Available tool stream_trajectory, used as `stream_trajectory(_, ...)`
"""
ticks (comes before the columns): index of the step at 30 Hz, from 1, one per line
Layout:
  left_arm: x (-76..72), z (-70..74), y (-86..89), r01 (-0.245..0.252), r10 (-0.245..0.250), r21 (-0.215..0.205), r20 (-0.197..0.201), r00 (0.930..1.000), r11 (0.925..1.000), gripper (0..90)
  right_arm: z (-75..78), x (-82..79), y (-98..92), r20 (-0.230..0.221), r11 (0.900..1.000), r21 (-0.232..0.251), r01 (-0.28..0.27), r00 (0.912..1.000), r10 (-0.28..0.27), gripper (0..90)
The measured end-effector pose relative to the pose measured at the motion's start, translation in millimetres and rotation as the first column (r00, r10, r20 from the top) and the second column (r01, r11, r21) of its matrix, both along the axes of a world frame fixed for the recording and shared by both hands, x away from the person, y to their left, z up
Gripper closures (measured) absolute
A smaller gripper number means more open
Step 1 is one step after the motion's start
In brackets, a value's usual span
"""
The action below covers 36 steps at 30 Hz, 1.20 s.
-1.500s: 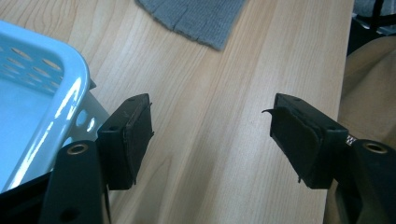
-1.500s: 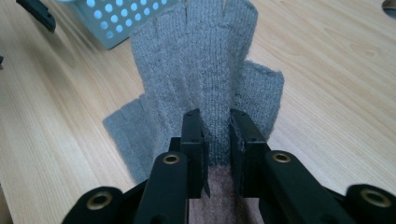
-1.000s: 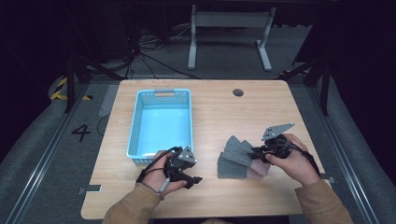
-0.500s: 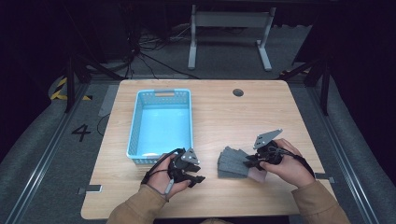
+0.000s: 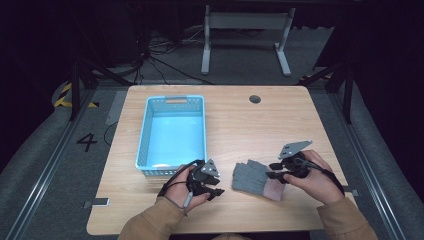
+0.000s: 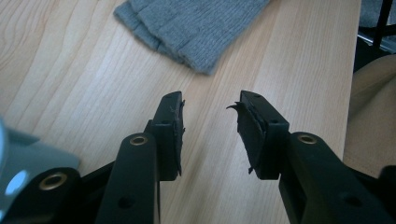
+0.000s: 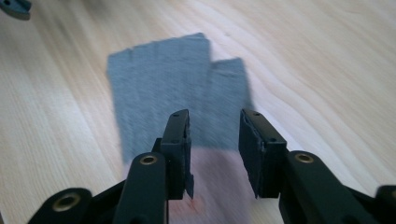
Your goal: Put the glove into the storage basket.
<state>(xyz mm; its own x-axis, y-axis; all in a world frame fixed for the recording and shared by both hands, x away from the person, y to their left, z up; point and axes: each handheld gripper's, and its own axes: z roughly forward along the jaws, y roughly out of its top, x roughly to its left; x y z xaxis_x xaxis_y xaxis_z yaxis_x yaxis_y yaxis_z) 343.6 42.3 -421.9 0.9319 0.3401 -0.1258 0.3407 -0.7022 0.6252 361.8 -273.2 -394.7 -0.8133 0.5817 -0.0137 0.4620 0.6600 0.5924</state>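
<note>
Glove (image 5: 256, 179) lies flat — between both tools; right tool (image 5: 270, 170) touching.

one glove (image 5: 255, 179), one basket (image 5: 145, 150), two grippers (image 5: 212, 182)

In the left gripper view, the grey knitted fingerless glove (image 6: 196, 28) is cut off by the top edge at 12 o'clock, so its cuff is not seen. In the right gripper view, the glove (image 7: 173, 93) is blurred, and its pink cuff at 6 o'clock is partly hidden behind the black jaws. In the high view, the cuff's material is too small to tell.
</note>
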Motion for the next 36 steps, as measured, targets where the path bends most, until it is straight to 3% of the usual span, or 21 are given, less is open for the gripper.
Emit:
stream_trajectory(7, 2.0, -3.8, -10.5, -0.005, 0.005, 0.004, -0.002, 1.0, 1.0, 66.2, 5.4, -10.6, -38.7, 0.007, 0.997, -0.004, 0.082, 0.9966, -0.082, 64.1)
stream_trajectory(10, 3.3, -6.7, -13.8, -0.012, 0.012, -0.008, -0.004, 0.9999, 0.9999, 66.5, 5.1, -13.1, -45.6, 0.0, 0.996, -0.004, 0.092, 0.9958, -0.092, 63.8)
stream_trajectory(13, 4.7, -10.9, -15.9, -0.011, 0.01, -0.023, -0.03, 0.9995, 0.9997, 64.5, -1.5, -15.0, -53.5, -0.016, 0.995, -0.049, 0.092, 0.9956, -0.093, 62.5)
stream_trajectory(19, 7.5, -14.4, -21.4, -0.013, 0.013, -0.005, -0.037, 0.9992, 0.9999, 65.9, -9.6, -14.8, -58.2, -0.057, 0.993, -0.07, 0.094, 0.9936, -0.098, 62.6)
stream_trajectory(22, 9.2, -16.3, -22.7, -0.03, 0.029, -0.009, -0.036, 0.9989, 0.9995, 66.8, -15.2, -15.3, -59.4, -0.079, 0.994, -0.083, 0.072, 0.9938, -0.078, 62.2)
stream_trajectory(28, 11.6, -18.9, -26.0, -0.017, 0.017, 0.009, -0.027, 0.9995, 0.9998, 66.5, -21.7, -14.6, -56.7, -0.112, 0.994, -0.1, 0.043, 0.9922, -0.054, 63.1)
stream_trajectory(36, 13.8, -23.8, -29.5, -0.016, 0.018, 0.031, -0.056, 0.9983, 0.9994, 66.8, -30.2, -11.1, -46.4, -0.112, 0.995, -0.098, 0.008, 0.9936, -0.018, 62.0)
